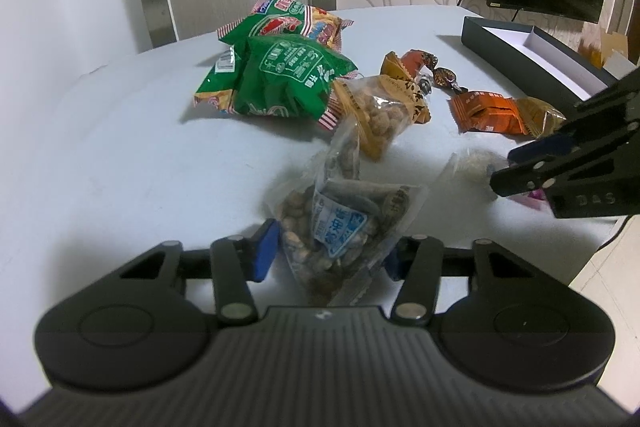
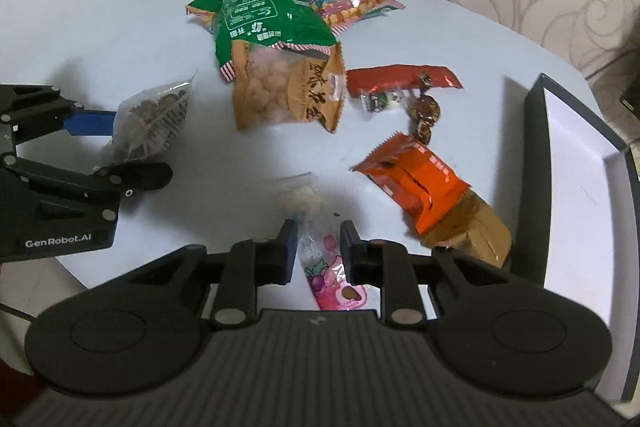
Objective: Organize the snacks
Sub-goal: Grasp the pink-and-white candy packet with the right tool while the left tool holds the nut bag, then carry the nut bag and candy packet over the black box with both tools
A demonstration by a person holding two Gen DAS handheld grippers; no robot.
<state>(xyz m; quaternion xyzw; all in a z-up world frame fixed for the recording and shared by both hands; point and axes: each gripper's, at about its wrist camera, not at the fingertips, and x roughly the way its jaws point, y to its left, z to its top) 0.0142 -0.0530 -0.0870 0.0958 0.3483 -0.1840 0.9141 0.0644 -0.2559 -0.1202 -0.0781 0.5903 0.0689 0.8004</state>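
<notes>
A clear bag of brown nuts with a blue label (image 1: 340,227) sits between the blue pads of my left gripper (image 1: 330,255), which press on its two sides. In the right wrist view that same bag of nuts (image 2: 148,119) hangs in the left gripper (image 2: 140,147) at the left edge. My right gripper (image 2: 319,247) is shut on a pink fruit-candy packet (image 2: 332,283) just above the white table (image 2: 120,39). From the left wrist, the right gripper (image 1: 508,169) reaches in from the right, a bit of pink under it.
Green snack bags (image 2: 260,15), a yellow bag of coated peanuts (image 2: 288,91), a red packet (image 2: 400,77), wrapped candies (image 2: 426,113), an orange packet (image 2: 420,183) and a small pale packet (image 2: 300,199) lie scattered. An open black box (image 2: 536,163) with a white inside stands at the right.
</notes>
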